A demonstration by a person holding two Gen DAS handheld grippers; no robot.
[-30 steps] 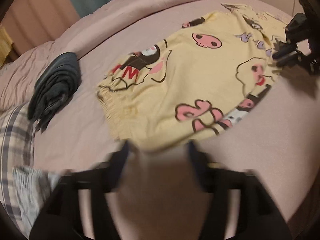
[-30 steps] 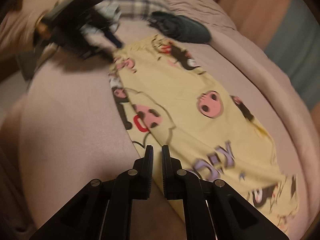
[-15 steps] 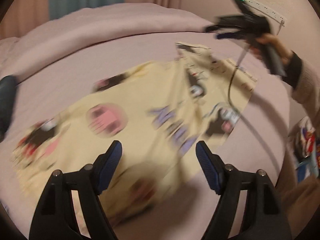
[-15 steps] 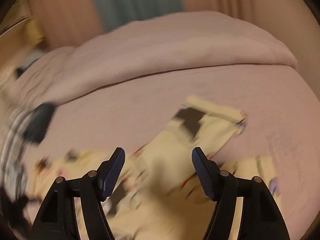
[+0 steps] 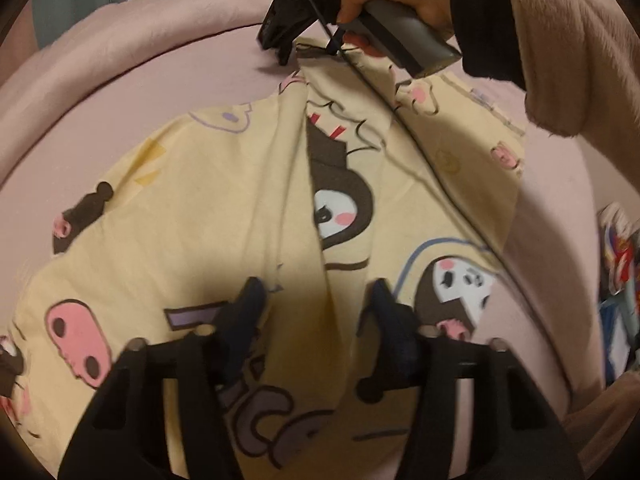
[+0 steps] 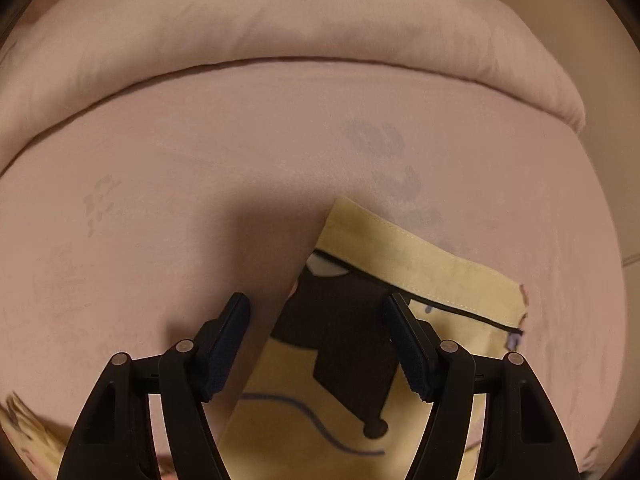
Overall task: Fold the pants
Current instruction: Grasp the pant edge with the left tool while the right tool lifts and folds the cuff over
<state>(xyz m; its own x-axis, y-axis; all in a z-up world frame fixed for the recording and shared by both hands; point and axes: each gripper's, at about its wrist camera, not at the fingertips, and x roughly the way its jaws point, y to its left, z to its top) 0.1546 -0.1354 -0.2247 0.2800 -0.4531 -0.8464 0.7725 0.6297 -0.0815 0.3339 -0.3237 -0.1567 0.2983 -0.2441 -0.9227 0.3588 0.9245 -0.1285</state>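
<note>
Just one pants (image 5: 248, 200) (two claws)

The right gripper (image 6: 320, 344), black-armed with dark blue ribbed pads, points down at a pink bedsheet (image 6: 160, 184), its jaws closing but apart. Between them lies the hemmed corner of yellow cartoon-print cotton pants (image 6: 420, 264), a black printed patch beneath, untouched by either pad. A rolled pink duvet (image 6: 280, 24) lies beyond.

The pants (image 5: 248, 184) are pale yellow, printed with pink skulls, black-hooded cartoon faces and purple letters. The bedcover (image 6: 200, 168) is plain dusty pink.
</note>
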